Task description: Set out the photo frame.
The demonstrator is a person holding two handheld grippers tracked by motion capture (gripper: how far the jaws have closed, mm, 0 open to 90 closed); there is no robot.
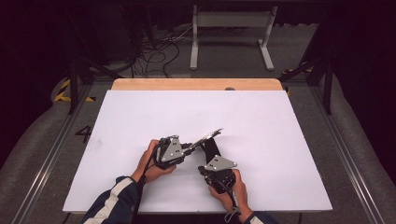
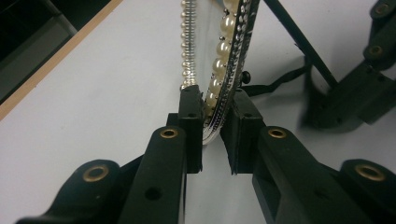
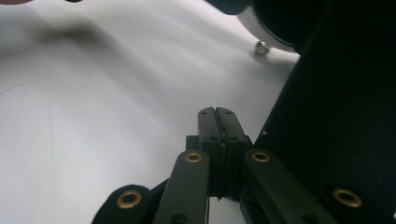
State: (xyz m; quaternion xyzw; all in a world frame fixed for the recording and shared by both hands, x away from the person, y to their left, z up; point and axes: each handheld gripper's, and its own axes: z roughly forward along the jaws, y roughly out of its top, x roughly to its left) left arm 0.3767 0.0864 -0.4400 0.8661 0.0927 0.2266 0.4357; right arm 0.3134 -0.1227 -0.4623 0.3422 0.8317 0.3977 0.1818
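Where the left claw [image 2: 212, 123] grips: pearl-edged mirror [image 2: 219, 70], silver beaded rim.

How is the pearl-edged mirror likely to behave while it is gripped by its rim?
The mirror looks stiff; it keeps its shape held by one edge in the left gripper. Its glass and pearl trim seem fragile. The thin rim could slip or pivot between the jaws.

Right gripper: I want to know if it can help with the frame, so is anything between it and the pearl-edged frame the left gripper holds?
Nothing visible. The right gripper, jaws shut, sits beside the black stand behind the pearl-edged frame.
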